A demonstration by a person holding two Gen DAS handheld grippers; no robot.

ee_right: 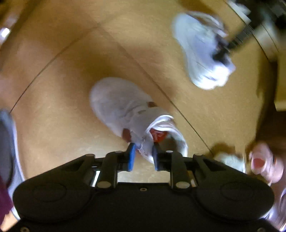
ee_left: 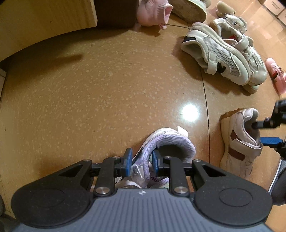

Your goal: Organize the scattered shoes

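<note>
My left gripper point(ee_left: 142, 160) is shut on the collar of a white and lilac sneaker point(ee_left: 166, 142), which hangs just over the tan floor. The same sneaker shows blurred in the right wrist view point(ee_right: 202, 51). My right gripper point(ee_right: 143, 157) is shut on the collar of a white sneaker with brown patches point(ee_right: 123, 107), one blue pad inside and one outside. That sneaker point(ee_left: 239, 142) and the right gripper's fingers point(ee_left: 270, 141) also show at the right edge of the left wrist view.
A pair of white mesh sneakers point(ee_left: 225, 51) lies on the floor ahead right. Pink shoes point(ee_left: 153, 12) point(ee_left: 277, 75) and a white sole point(ee_left: 189, 9) lie beyond. A wooden cabinet point(ee_left: 44, 19) stands at the far left. A pink shoe point(ee_right: 264, 162) lies at right.
</note>
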